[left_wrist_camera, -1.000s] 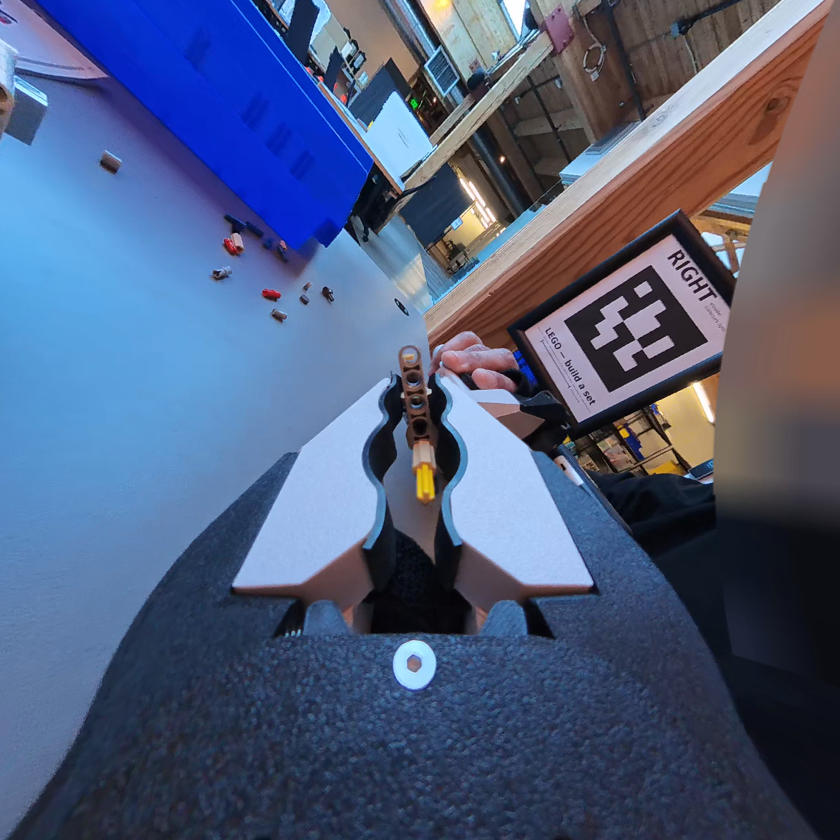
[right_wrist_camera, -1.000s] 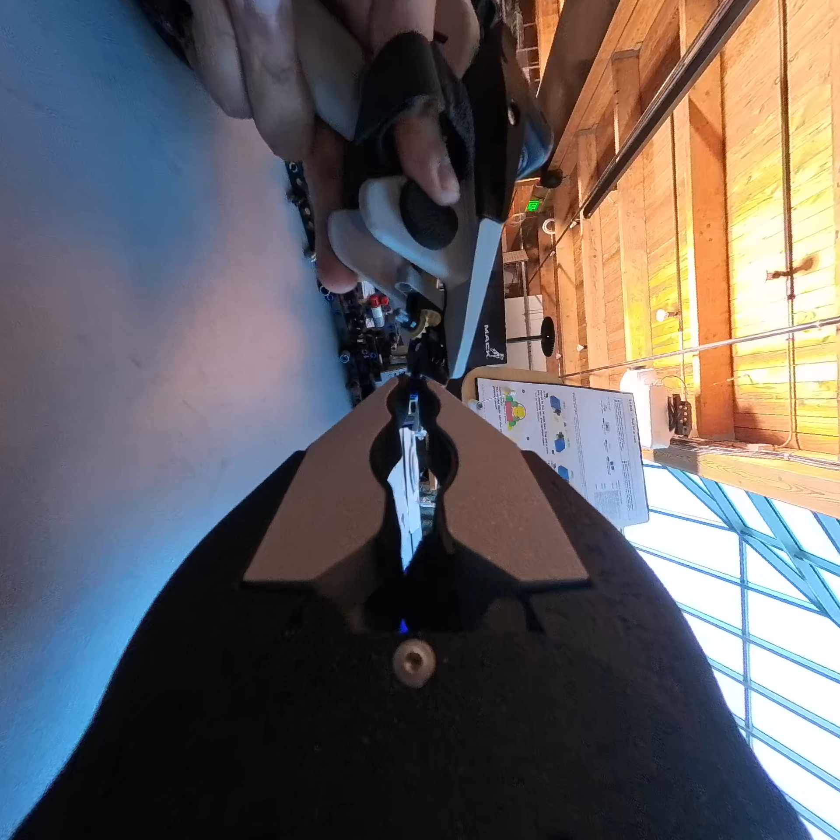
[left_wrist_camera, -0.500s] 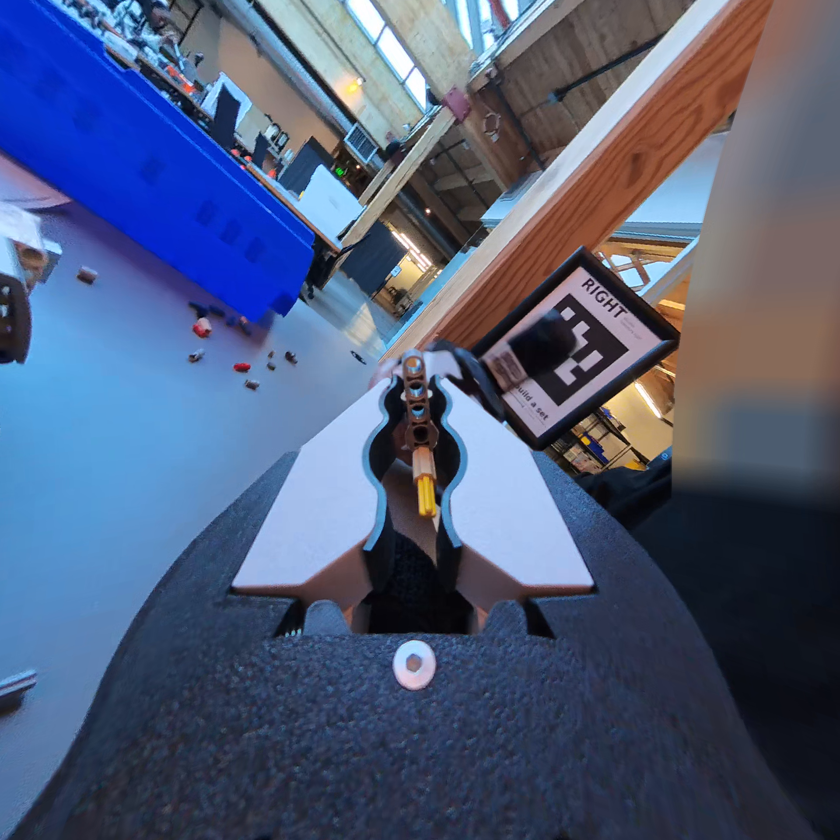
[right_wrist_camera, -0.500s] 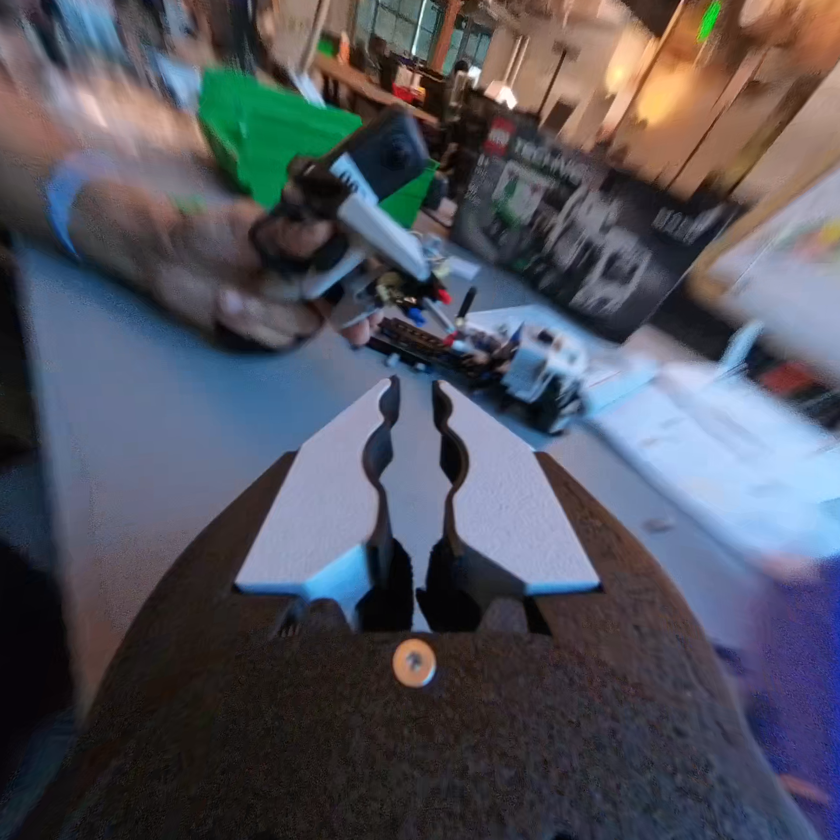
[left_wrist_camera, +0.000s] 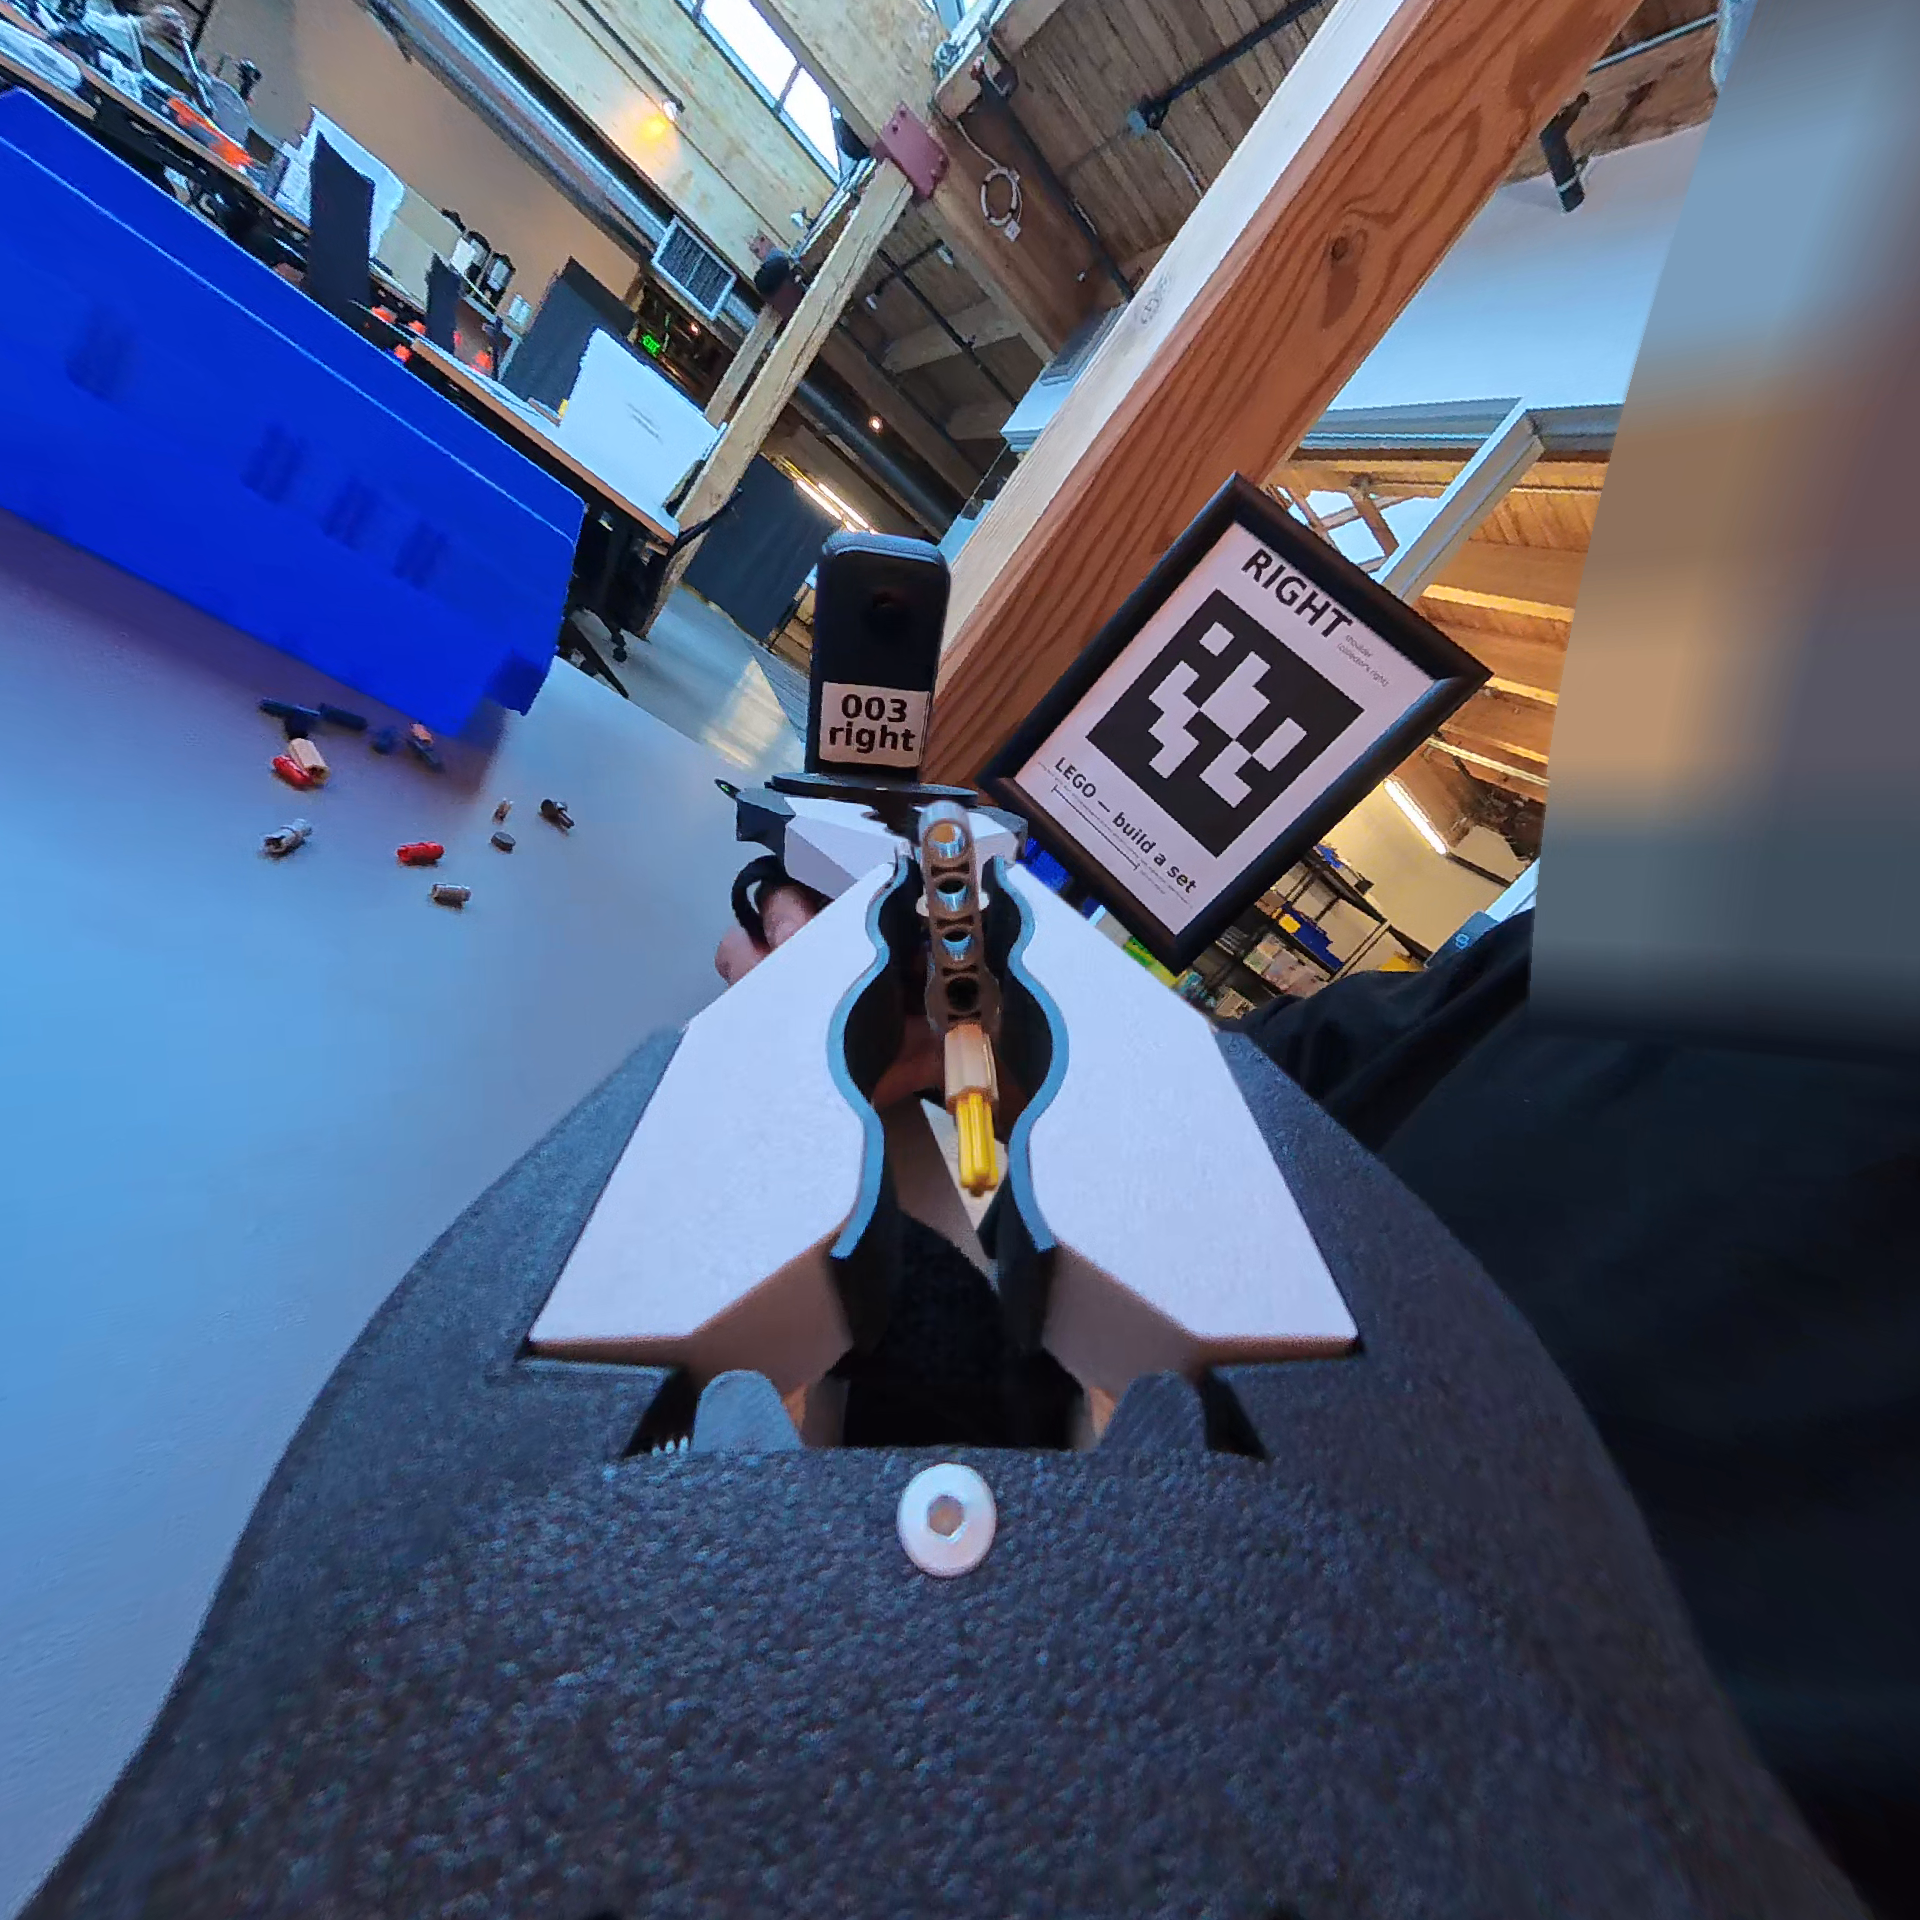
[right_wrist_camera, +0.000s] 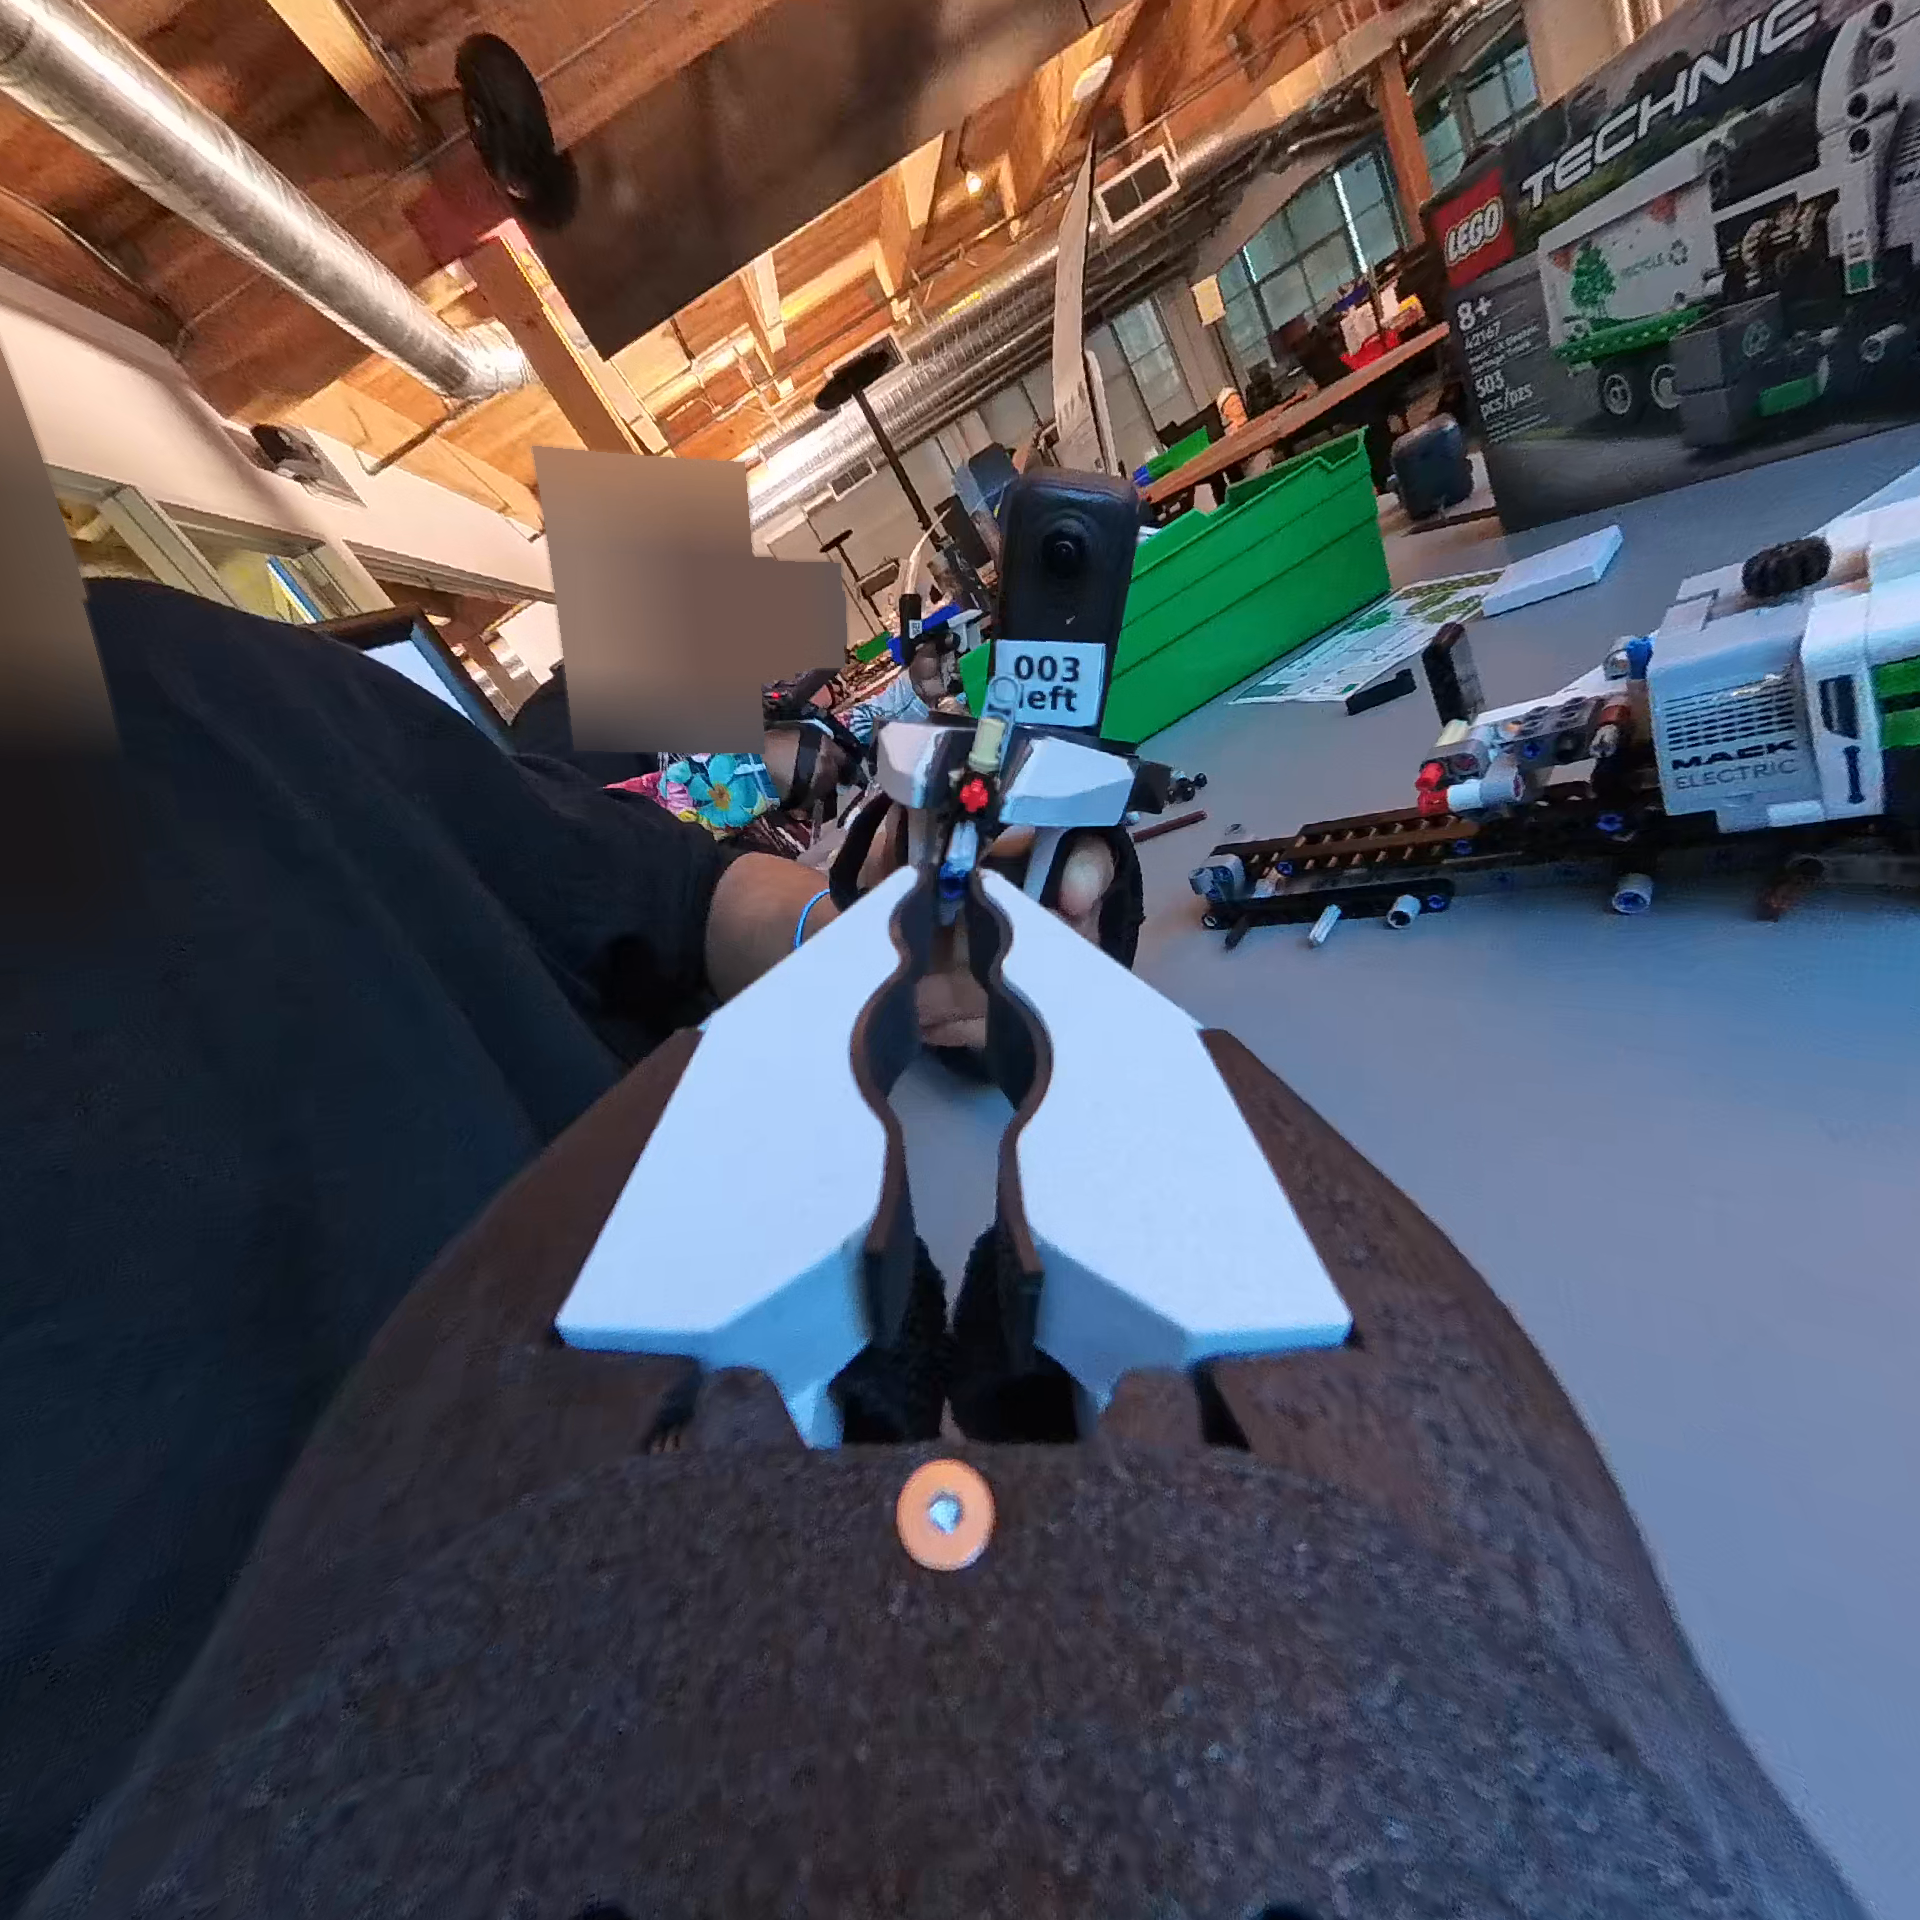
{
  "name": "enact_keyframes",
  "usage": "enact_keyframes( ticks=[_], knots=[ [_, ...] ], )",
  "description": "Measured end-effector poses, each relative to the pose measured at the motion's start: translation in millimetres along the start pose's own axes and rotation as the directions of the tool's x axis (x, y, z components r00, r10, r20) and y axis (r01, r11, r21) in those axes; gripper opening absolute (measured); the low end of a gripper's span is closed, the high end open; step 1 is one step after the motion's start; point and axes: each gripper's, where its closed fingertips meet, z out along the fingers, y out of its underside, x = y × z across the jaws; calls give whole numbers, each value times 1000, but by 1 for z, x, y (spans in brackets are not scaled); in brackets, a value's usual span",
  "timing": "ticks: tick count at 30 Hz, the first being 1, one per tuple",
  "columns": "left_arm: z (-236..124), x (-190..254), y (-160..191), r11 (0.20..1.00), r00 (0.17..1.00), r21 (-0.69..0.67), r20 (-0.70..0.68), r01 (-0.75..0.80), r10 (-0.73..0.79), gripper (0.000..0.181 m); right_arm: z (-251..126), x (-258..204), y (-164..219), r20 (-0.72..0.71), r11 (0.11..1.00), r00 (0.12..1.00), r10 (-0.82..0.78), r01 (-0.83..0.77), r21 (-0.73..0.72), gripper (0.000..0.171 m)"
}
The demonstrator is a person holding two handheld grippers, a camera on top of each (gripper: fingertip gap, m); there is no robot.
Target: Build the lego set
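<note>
My left gripper (left_wrist_camera: 951, 883) is shut on a brown holed beam (left_wrist_camera: 954, 935) with a tan connector and a yellow axle (left_wrist_camera: 975, 1138) at its near end. It holds the beam above the grey table. My right gripper (right_wrist_camera: 951, 883) faces it head-on with its jaws a little apart, and its tips flank the far end of that assembly. From the right wrist view the assembly (right_wrist_camera: 975, 795) shows a red pin and a tan piece. I cannot tell if the right tips touch it. The right gripper (left_wrist_camera: 883, 831) also shows in the left wrist view.
A partly built white truck (right_wrist_camera: 1756, 727) and its dark chassis (right_wrist_camera: 1340, 862) lie on the table to the right, by a set box (right_wrist_camera: 1662, 260), a green bin (right_wrist_camera: 1247, 592) and an instruction sheet (right_wrist_camera: 1361, 644). Loose pins (left_wrist_camera: 416, 852) lie before a blue bin (left_wrist_camera: 260, 447). A framed sign (left_wrist_camera: 1236, 727) stands close. Less than 4 cm separates the two grippers' tips.
The right gripper has rolled from sideways to upright, and its jaws stand wider than a second ago. It now faces the left gripper. The left gripper has levelled out, still holding the beam.
</note>
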Motion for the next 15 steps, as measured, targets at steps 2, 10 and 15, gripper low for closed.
enact_keyframes(
  ticks=[2, 10, 15],
  knots=[
    [0, 0, 1, 1000, 1000, -4, 6, -11, 11, 9, 0, 0, 1, 0, 1000, 1000, -1, 1, -7, 3],
    [3, 0, 0, 998, 998, 36, 40, -46, 45, 8, -2, 1, 0, -10, 1000, 1000, -19, 19, 8, 2],
    [7, -1, -3, 997, 998, 52, 32, -50, 48, 9, -6, 1, -4, -13, 999, 1000, -18, 19, 36, 2]
  ],
)
